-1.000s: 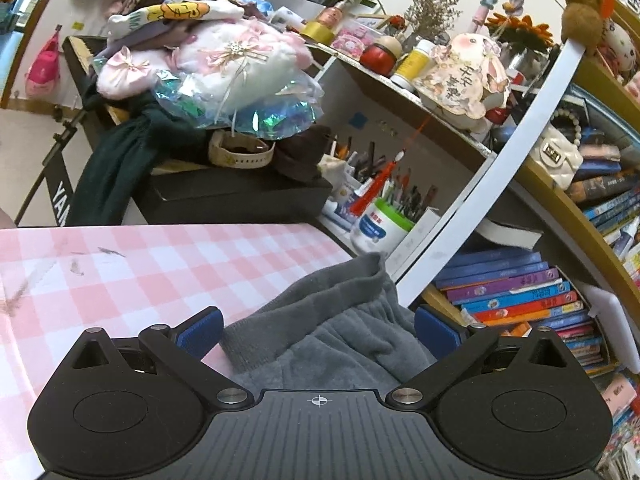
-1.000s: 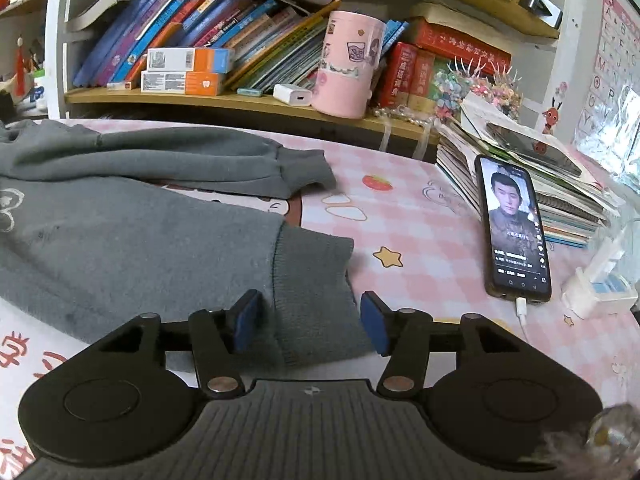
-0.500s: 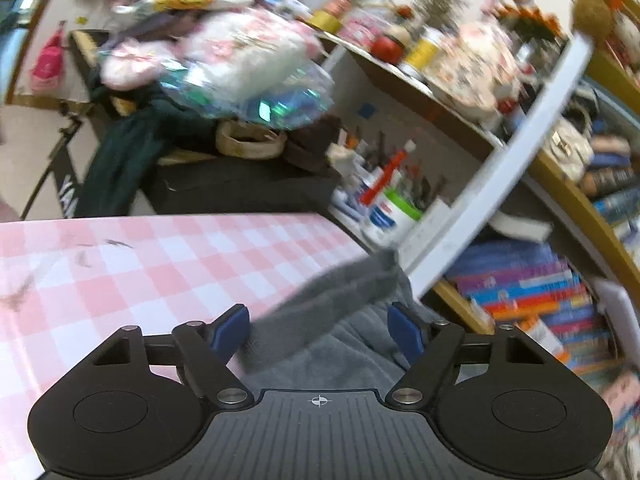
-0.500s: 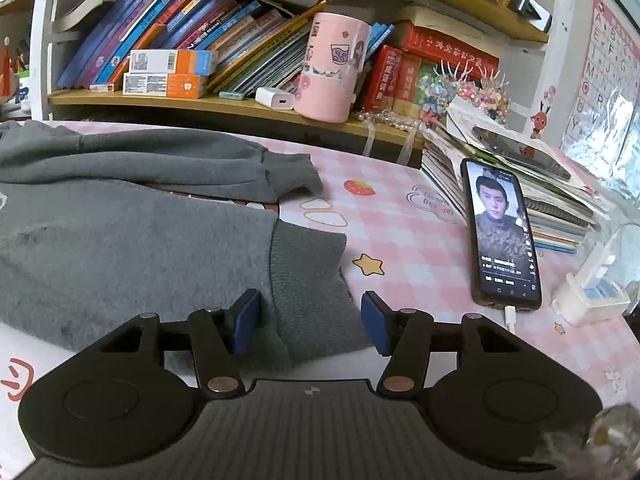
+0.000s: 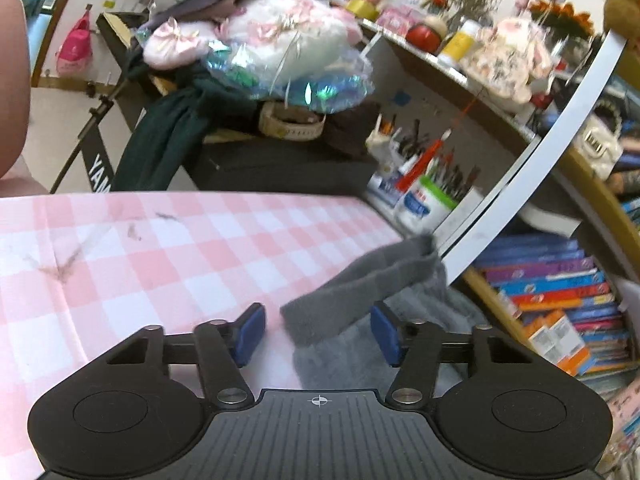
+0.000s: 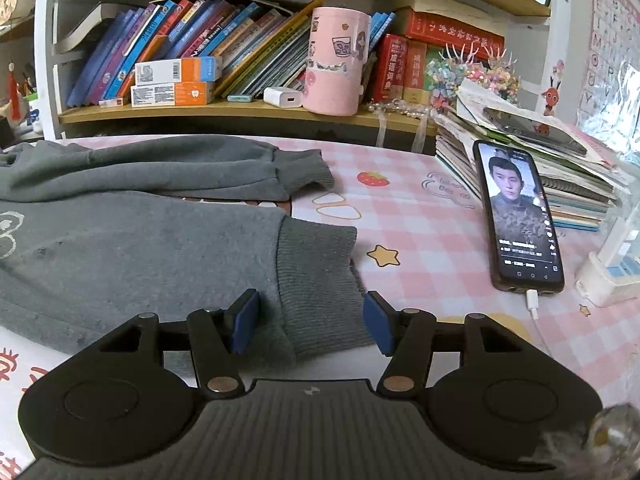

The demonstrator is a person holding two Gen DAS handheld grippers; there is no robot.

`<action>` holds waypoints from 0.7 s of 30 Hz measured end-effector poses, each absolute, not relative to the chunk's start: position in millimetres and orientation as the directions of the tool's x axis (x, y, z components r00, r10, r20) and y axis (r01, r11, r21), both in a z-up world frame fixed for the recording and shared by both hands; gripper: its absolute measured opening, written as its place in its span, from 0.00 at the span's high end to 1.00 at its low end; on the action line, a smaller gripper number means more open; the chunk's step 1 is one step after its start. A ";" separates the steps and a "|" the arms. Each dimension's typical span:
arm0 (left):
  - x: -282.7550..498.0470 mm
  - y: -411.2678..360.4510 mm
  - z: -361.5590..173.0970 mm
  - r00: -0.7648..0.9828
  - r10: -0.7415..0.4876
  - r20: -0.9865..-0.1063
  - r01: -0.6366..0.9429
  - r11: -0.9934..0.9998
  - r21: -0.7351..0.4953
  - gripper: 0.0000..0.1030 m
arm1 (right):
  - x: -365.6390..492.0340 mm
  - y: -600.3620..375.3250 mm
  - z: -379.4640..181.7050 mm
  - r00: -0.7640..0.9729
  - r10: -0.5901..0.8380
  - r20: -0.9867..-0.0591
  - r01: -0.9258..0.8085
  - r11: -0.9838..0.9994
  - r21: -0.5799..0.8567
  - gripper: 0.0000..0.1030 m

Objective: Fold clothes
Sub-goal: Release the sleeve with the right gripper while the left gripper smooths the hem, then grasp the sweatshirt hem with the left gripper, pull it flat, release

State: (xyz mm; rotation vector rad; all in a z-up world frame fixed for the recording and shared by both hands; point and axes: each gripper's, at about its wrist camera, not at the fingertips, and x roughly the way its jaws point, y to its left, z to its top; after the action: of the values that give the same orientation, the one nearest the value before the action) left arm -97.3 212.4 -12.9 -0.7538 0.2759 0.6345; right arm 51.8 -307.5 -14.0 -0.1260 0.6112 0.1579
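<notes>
A grey sweatshirt [image 6: 140,248] lies flat on the pink checked tablecloth [image 6: 420,232], one sleeve [image 6: 200,172] stretched along its far side. Its ribbed hem [image 6: 316,280] lies between the pads of my right gripper [image 6: 312,326], which stands open low over the cloth, and the fabric is not pinched. In the left wrist view a ribbed grey band [image 5: 360,284] of the same garment sticks up off the table. My left gripper [image 5: 318,332] is closing around the band. The right pad [image 5: 384,332] is at the fabric, while the left pad [image 5: 250,332] is still clear of it.
A phone [image 6: 516,216] on a charging cable leans on a stack of papers [image 6: 560,168] at the right. A shelf of books [image 6: 200,52] and a pink cup [image 6: 336,60] stand behind the sweatshirt. Beyond the left gripper are a pen pot [image 5: 428,200] and a cluttered black stand [image 5: 280,168].
The left jaws have narrowed from wide apart to about half. The grey band between them has risen from the heap into a raised strip. The right gripper has hardly moved.
</notes>
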 end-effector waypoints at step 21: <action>-122.4 246.7 9.8 0.780 0.436 -0.449 -0.619 0.637 -0.459 0.88 | 5.4 -309.1 -9.1 0.738 0.298 -0.605 -0.353 0.935 0.030 0.42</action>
State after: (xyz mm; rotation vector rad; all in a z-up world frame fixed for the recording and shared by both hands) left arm -122.4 246.7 9.8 -0.6369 0.3106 0.6136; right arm 5.4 -309.1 -9.1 -0.0891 0.6485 0.3574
